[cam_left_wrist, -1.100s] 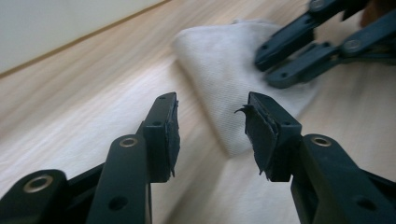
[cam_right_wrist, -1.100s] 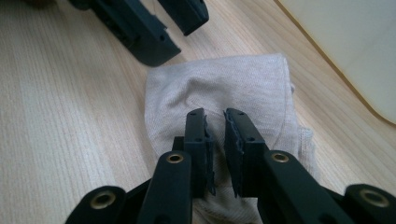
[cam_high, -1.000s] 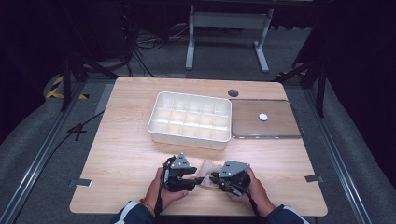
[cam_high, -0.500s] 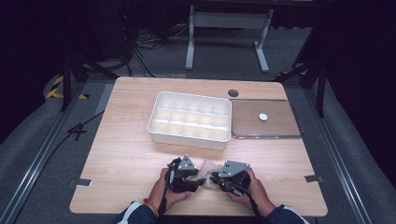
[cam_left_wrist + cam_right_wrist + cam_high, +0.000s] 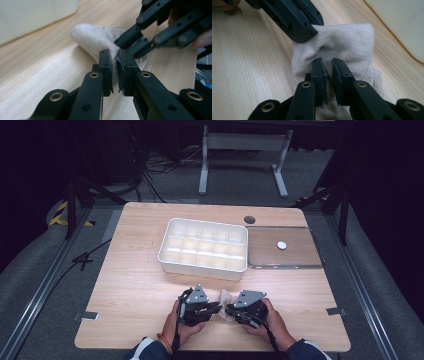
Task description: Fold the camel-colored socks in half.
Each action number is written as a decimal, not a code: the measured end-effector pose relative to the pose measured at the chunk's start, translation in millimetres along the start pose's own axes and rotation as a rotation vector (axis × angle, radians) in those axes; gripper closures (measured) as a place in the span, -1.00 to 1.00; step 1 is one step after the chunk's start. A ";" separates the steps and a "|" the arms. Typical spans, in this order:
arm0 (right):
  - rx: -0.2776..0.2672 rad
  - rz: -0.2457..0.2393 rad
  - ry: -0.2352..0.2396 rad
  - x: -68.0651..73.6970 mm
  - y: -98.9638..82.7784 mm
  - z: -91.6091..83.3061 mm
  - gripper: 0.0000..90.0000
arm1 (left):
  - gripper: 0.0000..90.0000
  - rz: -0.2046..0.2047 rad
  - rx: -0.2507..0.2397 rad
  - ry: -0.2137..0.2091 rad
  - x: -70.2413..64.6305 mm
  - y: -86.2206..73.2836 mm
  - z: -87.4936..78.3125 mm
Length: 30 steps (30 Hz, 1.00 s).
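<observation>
A beige sock (image 5: 223, 296) lies bunched on the wooden table near the front edge, between my two grippers. In the left gripper view, my left gripper (image 5: 115, 67) pinches a fold of the sock (image 5: 92, 37). Its jaws have just been closing with the cloth between them. In the right gripper view, my right gripper (image 5: 328, 72) is shut on the sock (image 5: 347, 42) from the opposite side. In the high view the left gripper (image 5: 218, 307) and right gripper (image 5: 229, 310) meet tip to tip over the sock.
A white tray (image 5: 167, 251) divided into several compartments stands behind the sock at mid-table. To its right lies a flat clear lid (image 5: 300, 255) with a small white disc (image 5: 282, 245) on it. A dark round hole (image 5: 250, 219) marks the table's far side.
The left gripper's jaws have drawn together on the sock. Both hands stay where they were.
</observation>
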State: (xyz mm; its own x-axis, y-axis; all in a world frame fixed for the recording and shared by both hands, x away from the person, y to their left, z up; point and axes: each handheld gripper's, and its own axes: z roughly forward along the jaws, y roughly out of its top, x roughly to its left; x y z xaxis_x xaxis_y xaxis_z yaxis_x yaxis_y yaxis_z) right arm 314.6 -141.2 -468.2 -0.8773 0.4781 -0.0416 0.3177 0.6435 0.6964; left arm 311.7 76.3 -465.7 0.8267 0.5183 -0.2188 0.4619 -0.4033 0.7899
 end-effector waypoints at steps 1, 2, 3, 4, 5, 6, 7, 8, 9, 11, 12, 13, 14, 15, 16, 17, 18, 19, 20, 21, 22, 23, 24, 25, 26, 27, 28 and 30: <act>0.000 0.000 0.000 0.0 0.0 0.0 0.77 | 0.84 0.000 0.000 0.000 0.0 0.0 0.0; -0.002 -0.002 0.002 -0.6 0.3 0.4 0.77 | 0.84 -0.006 -0.007 -0.004 -0.2 0.1 0.6; 0.003 0.000 0.004 -0.5 0.9 0.5 0.77 | 0.85 -0.004 -0.011 -0.008 -0.1 0.5 1.1; 0.009 -0.003 0.003 -0.4 1.7 0.6 0.77 | 0.85 0.003 -0.014 -0.016 -0.1 1.5 1.3; 0.009 -0.009 0.004 -0.6 2.3 1.1 0.77 | 0.86 -0.003 -0.022 -0.022 -0.7 2.1 1.7; 0.008 -0.008 0.002 -0.2 2.6 1.6 0.77 | 0.86 0.000 -0.023 -0.025 -0.9 3.0 1.8; 0.009 -0.011 0.000 0.0 3.2 2.0 0.77 | 0.87 -0.002 -0.018 -0.025 -1.5 3.7 1.5; 0.009 -0.013 0.003 0.3 4.0 2.3 0.77 | 0.87 0.003 -0.022 -0.027 -1.9 4.2 1.6; 0.011 -0.015 -0.004 0.6 4.5 2.9 0.77 | 0.87 0.009 -0.022 -0.023 -2.4 4.5 1.2; 0.007 -0.013 -0.003 0.3 4.7 3.7 0.77 | 0.88 0.017 -0.025 -0.019 -3.1 4.8 0.9; 0.007 -0.010 -0.004 0.5 4.5 3.5 0.77 | 0.88 0.021 -0.023 -0.020 -2.7 4.9 0.2; 0.003 -0.011 -0.007 0.6 4.1 3.4 0.77 | 0.88 0.024 -0.013 -0.016 -1.9 4.8 -0.7; -0.001 -0.011 -0.008 1.0 3.7 3.3 0.76 | 0.88 0.022 -0.011 -0.018 -1.5 4.7 -0.9; -0.003 -0.010 -0.011 1.1 3.3 3.3 0.76 | 0.88 0.018 -0.018 -0.018 -1.3 4.4 -0.8; -0.003 -0.010 -0.011 1.1 3.3 3.3 0.76 | 0.88 0.018 -0.018 -0.018 -1.3 4.4 -0.8; -0.010 -0.007 -0.014 1.1 2.3 3.1 0.73 | 0.88 0.018 -0.017 -0.017 -0.8 4.3 -1.2; -0.018 0.012 -0.016 0.8 1.3 1.9 0.59 | 0.88 0.020 -0.013 -0.019 -0.2 4.3 -1.7; -0.018 0.012 -0.016 0.8 1.3 1.9 0.59 | 0.88 0.024 -0.008 -0.014 0.3 4.2 -2.3; -0.017 0.008 -0.022 1.1 1.5 0.6 0.51 | 0.88 0.022 -0.013 -0.012 0.8 3.8 -2.9; -0.017 0.007 -0.033 1.6 1.9 -1.2 0.46 | 0.88 0.030 -0.017 -0.015 2.0 3.7 -3.2; -0.016 0.008 -0.038 2.0 1.9 -2.2 0.43 | 0.88 0.029 -0.017 -0.013 2.4 3.9 -4.2; -0.026 0.005 -0.057 2.5 1.9 -4.3 0.41 | 0.88 0.028 -0.017 -0.012 2.7 4.3 -4.9; -0.036 0.007 -0.068 1.6 1.9 -7.0 0.48 | 0.88 0.023 -0.023 -0.012 3.6 4.7 -6.5; -0.034 0.007 -0.065 0.9 1.7 -7.1 0.52 | 0.88 0.023 -0.023 -0.012 3.6 4.7 -6.5; -0.034 0.007 -0.065 0.9 1.7 -7.1 0.52 | 0.88 0.025 -0.024 -0.011 3.6 5.0 -6.5; -0.018 0.008 -0.050 0.2 0.8 -5.2 0.54 | 0.88 0.025 -0.025 -0.016 3.0 4.6 -5.6; -0.013 0.010 -0.047 0.4 -0.4 -1.4 0.56 | 0.88 0.028 -0.021 -0.016 2.2 4.9 -4.9; -0.002 0.003 -0.053 1.4 1.5 -0.5 0.57 | 0.88 0.026 -0.027 -0.030 -1.8 6.4 -3.1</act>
State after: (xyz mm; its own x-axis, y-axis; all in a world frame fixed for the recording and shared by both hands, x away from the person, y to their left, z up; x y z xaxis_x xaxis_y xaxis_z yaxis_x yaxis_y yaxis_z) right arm 313.6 -139.9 -466.9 -0.8560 0.5110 -0.0780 0.3190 0.6410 0.6981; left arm 312.2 75.1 -458.4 0.8476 0.4853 -0.2148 0.4320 -0.3957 0.8104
